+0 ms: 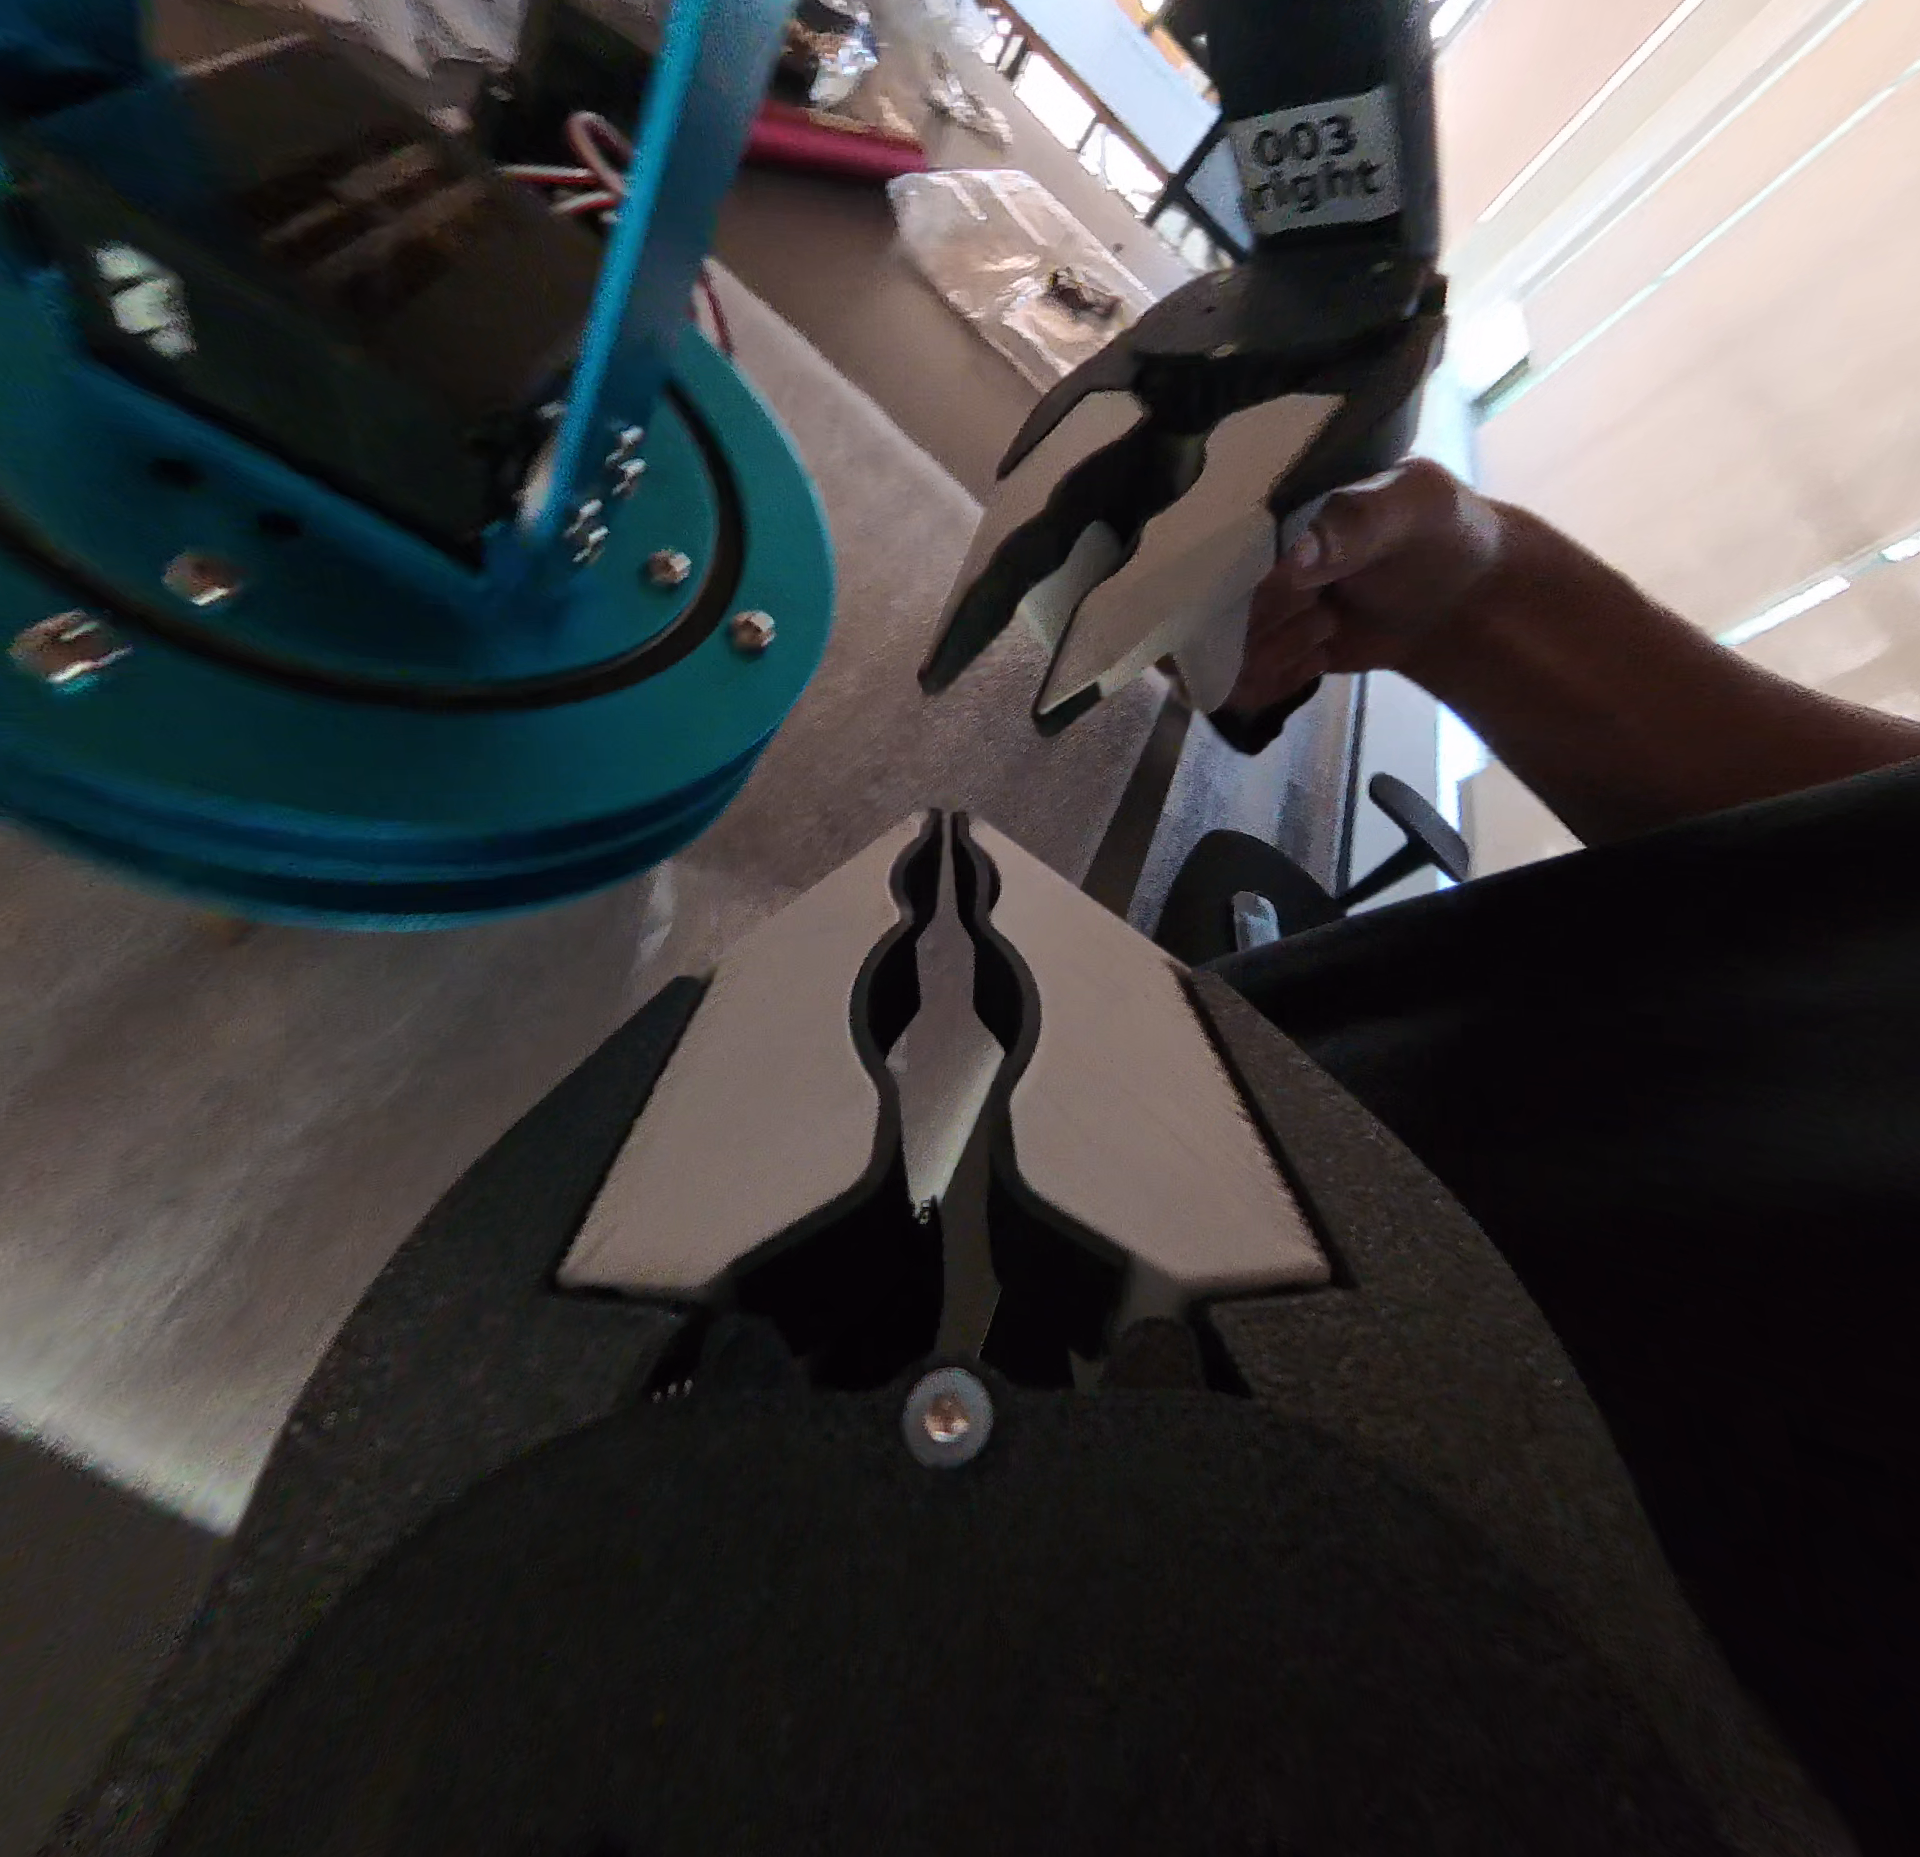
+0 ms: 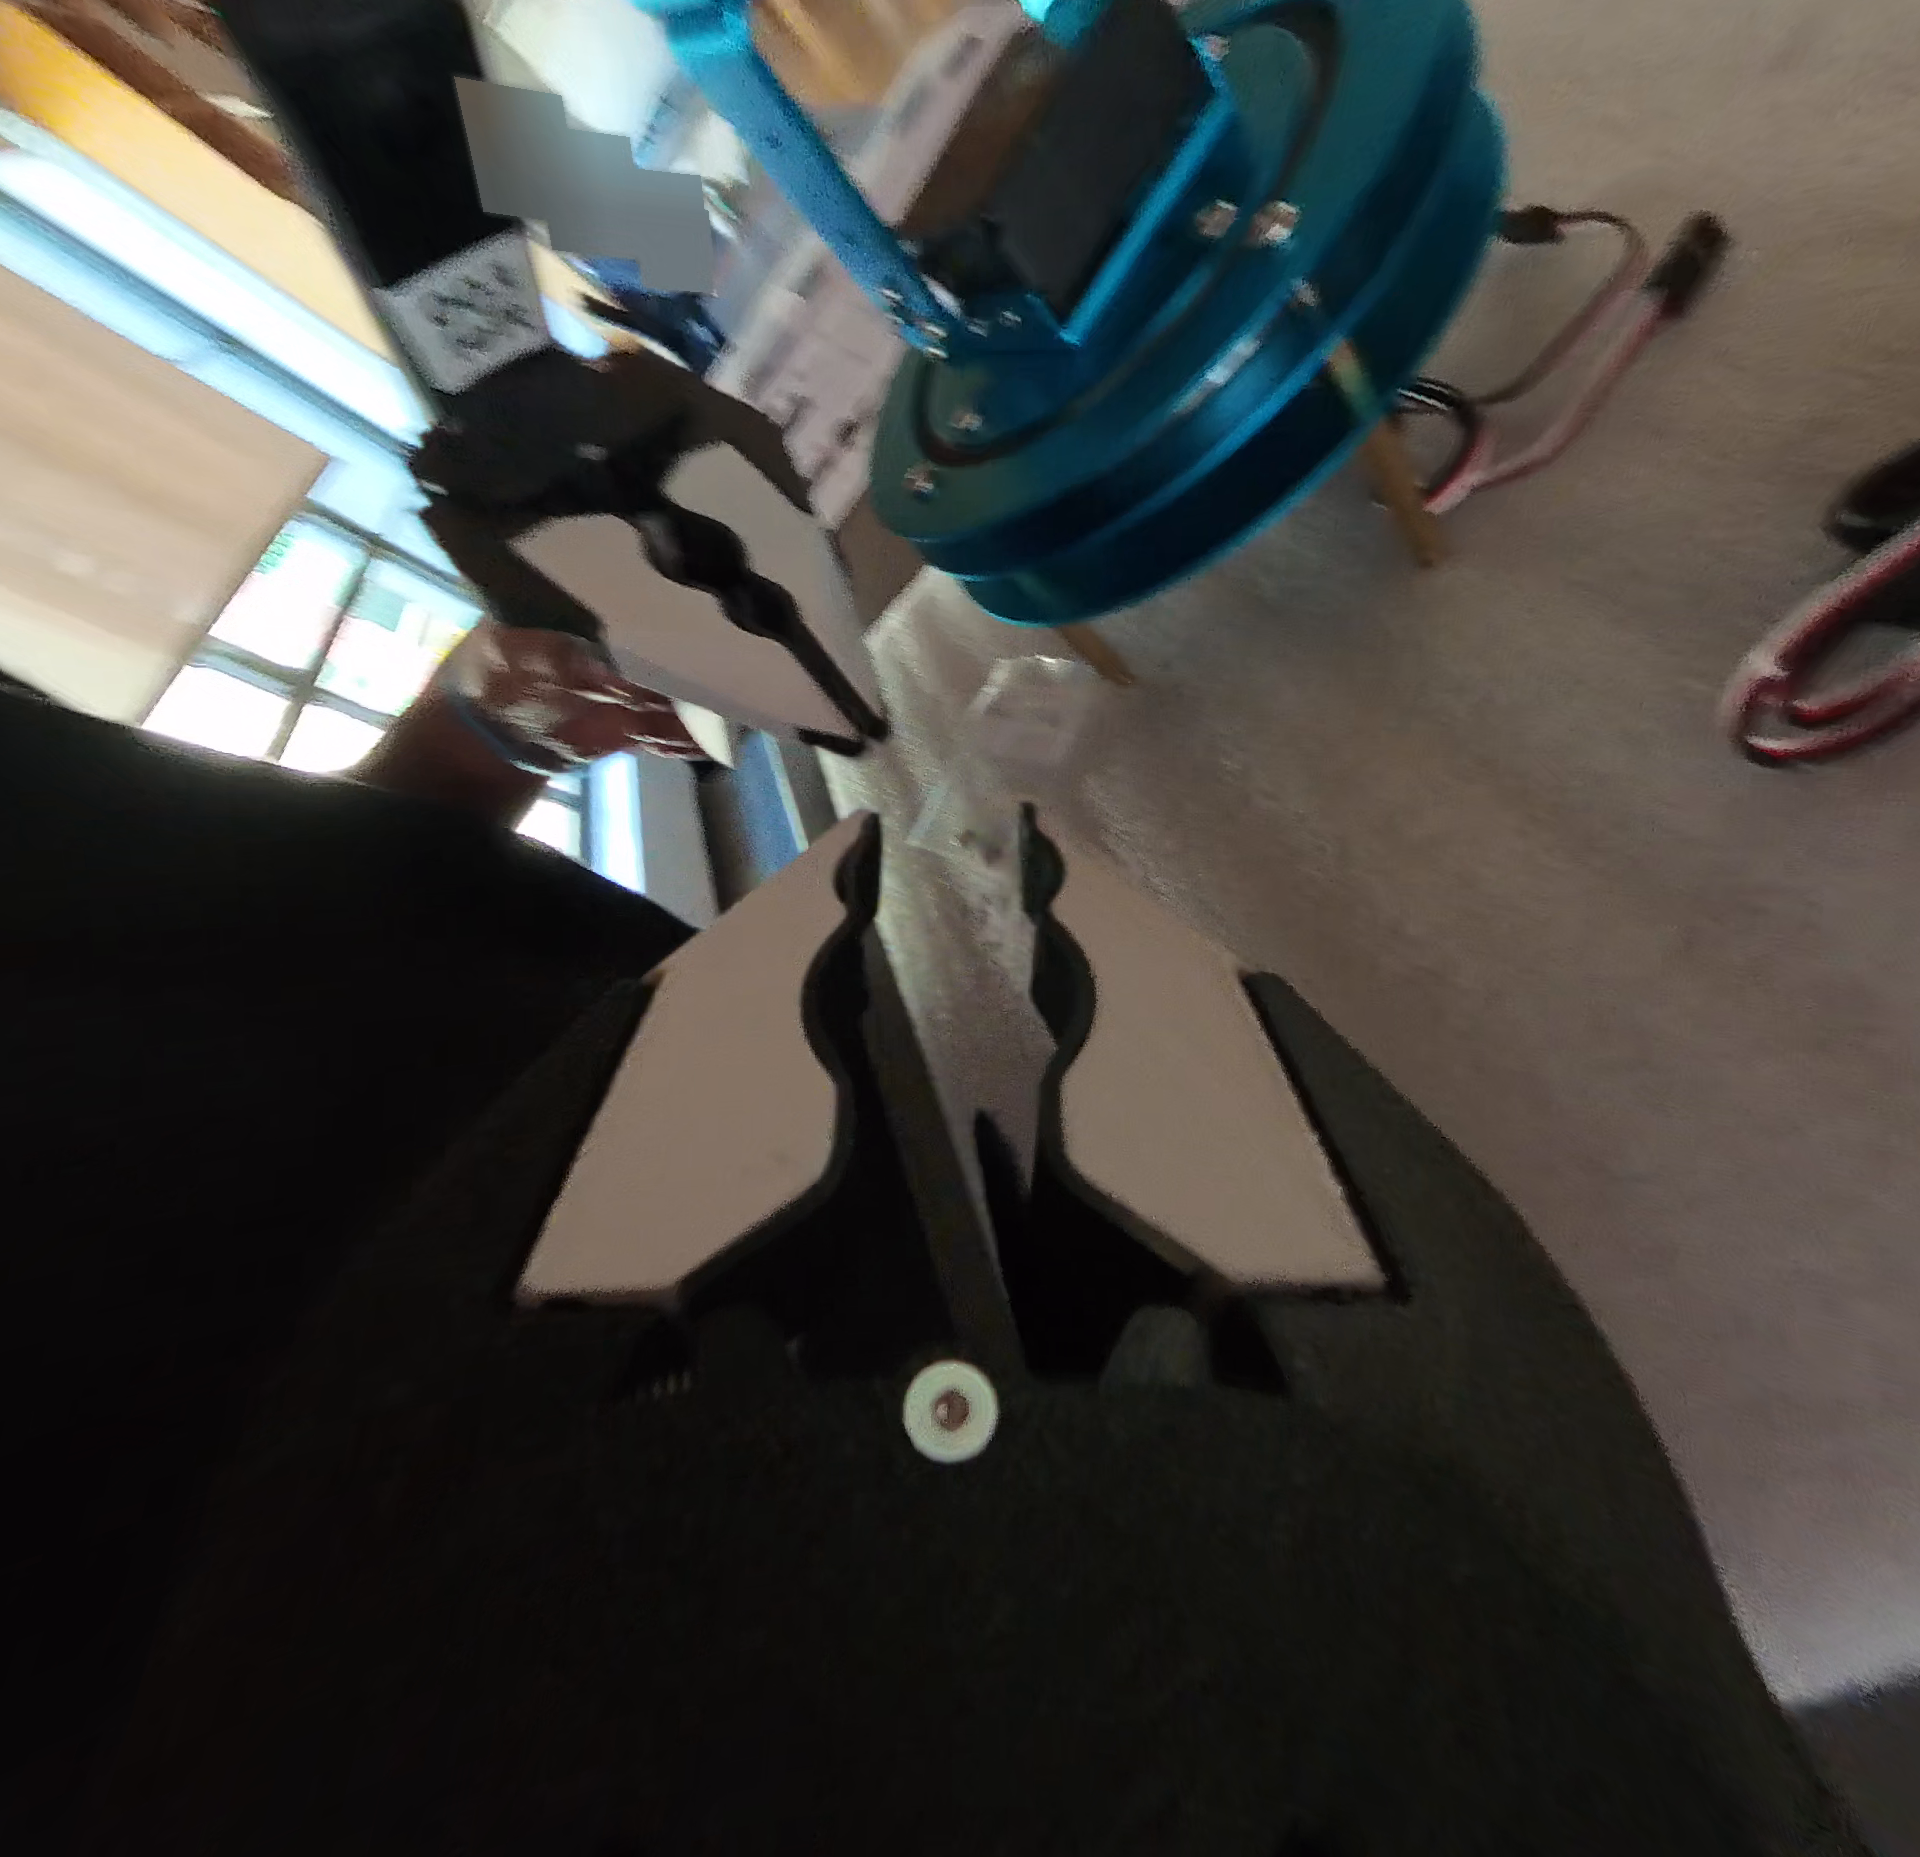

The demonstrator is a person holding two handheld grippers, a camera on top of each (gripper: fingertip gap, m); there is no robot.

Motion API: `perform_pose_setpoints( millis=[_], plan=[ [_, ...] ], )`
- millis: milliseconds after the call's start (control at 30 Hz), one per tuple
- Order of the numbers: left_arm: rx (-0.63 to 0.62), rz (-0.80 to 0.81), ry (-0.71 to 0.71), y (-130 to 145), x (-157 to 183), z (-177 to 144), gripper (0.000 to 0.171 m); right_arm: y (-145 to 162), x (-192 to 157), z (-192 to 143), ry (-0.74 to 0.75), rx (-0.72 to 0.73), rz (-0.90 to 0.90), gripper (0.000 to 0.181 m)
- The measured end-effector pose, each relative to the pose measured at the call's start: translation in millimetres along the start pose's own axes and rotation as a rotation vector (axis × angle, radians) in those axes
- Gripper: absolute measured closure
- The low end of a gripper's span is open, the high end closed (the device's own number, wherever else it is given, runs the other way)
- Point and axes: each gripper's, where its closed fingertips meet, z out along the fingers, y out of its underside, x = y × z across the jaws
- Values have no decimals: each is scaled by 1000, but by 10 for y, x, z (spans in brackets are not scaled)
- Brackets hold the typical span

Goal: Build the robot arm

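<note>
My left gripper (image 1: 945, 820) is shut, with only a hairline slit between its pads and nothing visible in it. It hovers over the grey table (image 1: 312, 1132), just right of a teal round base (image 1: 416, 664) carrying a blue upright bracket (image 1: 665, 228) and a black block. It also shows in the right wrist view (image 2: 857, 739), its tips together. My right gripper (image 2: 948, 820) is open and nothing is pressed between its pads; a small clear plastic piece (image 2: 1023, 701) lies on the table beyond its tips. The right gripper also shows in the left wrist view (image 1: 997, 695), held by a hand (image 1: 1382, 581).
The teal base (image 2: 1195, 457) rests on thin wooden sticks (image 2: 1403, 498), with red and white wires (image 2: 1538, 394) trailing right. A red and black cable loop (image 2: 1808, 695) lies at the right edge. Clear plastic bags (image 1: 997, 238) lie farther off. A dark sleeve (image 1: 1662, 1080) fills the right. Tip to tip, the grippers are about 4 cm apart.
</note>
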Motion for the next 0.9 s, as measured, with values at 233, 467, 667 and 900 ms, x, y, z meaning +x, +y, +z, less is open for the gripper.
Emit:
perform_pose_setpoints(
  millis=[233, 467, 667, 900],
  plan=[
    [-53, -52, -212, 246, -452, -307, 143, 102, 84, 423, 241, -129, -241, 149],
    [-155, 73, -305, 322, -662, -208, 151, 199, 44, 626, 245, -214, -278, 155],
    [-145, 125, -313, 302, -615, -250, 150, 262, 49, 643, 259, -213, -273, 158],
    [-194, 187, -290, 360, -552, -107, 151, 299, 65, 633, 304, -231, -343, 166]
  ],
)
